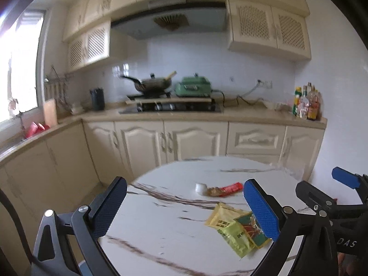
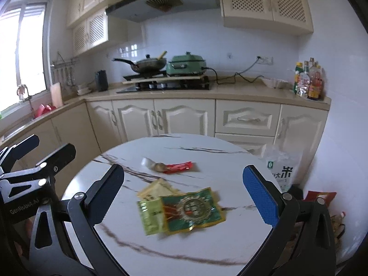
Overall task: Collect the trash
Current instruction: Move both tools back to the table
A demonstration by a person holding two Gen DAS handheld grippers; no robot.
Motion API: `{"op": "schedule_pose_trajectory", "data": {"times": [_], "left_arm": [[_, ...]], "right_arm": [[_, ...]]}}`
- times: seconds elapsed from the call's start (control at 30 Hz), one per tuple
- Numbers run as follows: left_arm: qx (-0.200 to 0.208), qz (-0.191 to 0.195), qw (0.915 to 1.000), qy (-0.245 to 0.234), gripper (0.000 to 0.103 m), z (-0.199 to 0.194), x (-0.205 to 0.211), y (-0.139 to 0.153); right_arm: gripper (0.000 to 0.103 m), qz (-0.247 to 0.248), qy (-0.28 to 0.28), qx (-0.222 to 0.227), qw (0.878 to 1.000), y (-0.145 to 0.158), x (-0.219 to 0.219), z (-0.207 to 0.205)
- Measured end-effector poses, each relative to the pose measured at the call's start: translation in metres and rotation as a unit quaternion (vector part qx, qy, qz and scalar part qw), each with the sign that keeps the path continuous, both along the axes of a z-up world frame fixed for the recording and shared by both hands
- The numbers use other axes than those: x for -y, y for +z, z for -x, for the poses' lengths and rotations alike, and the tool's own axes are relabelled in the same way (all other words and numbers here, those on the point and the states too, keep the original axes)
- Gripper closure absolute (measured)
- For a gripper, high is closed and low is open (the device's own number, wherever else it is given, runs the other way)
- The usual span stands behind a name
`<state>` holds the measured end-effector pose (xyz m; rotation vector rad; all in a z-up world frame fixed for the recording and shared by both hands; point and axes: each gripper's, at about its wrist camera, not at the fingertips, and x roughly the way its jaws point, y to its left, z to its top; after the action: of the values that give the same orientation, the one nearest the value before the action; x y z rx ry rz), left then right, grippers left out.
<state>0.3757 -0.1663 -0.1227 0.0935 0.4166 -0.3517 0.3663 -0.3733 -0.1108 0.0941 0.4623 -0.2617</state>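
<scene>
Daylight enters from the window [image 1: 20, 69] at my nine o'clock, overexposed; motion blur softens everything; fisheye bends the edges.

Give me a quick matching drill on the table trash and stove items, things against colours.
Things:
1. long wrapper
2. big foil packet
3. electric cooker
4. small cup

Colours:
A. white
B. dark green with gold edge
C. red
D. pale green

Pairs: 1-C, 2-B, 3-D, 4-A
</scene>
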Motion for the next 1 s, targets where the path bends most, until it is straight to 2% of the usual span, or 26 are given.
{"op": "schedule_pose_trajectory", "data": {"times": [0.17,0.47,0.67,0.8,0.93,1.0], "left_arm": [[-0.068,-0.006,0.9974,-0.024,0.002,-0.085,0.044,-0.009],[-0.210,-0.005,0.9767,-0.046,0.003,-0.249,0.103,-0.035],[-0.224,-0.022,0.9736,-0.038,0.003,-0.326,0.130,-0.045],[-0.248,-0.033,0.9669,-0.048,0.004,-0.367,0.147,-0.056],[-0.243,-0.021,0.9679,-0.060,0.005,-0.389,0.151,-0.058],[-0.250,-0.005,0.9655,-0.073,0.012,-0.402,0.152,-0.059]], "right_arm": [[0.000,-0.018,-0.002,-0.043,0.999,-0.026,0.028,-0.046],[0.000,-0.060,-0.005,-0.127,0.990,-0.079,0.062,-0.119],[0.000,-0.076,-0.012,-0.157,0.985,-0.098,0.073,-0.152],[0.000,-0.079,-0.011,-0.158,0.984,-0.102,0.076,-0.161],[0.000,-0.078,-0.011,-0.163,0.984,-0.106,0.078,-0.166],[0.000,-0.078,-0.014,-0.164,0.983,-0.107,0.080,-0.168]]}}
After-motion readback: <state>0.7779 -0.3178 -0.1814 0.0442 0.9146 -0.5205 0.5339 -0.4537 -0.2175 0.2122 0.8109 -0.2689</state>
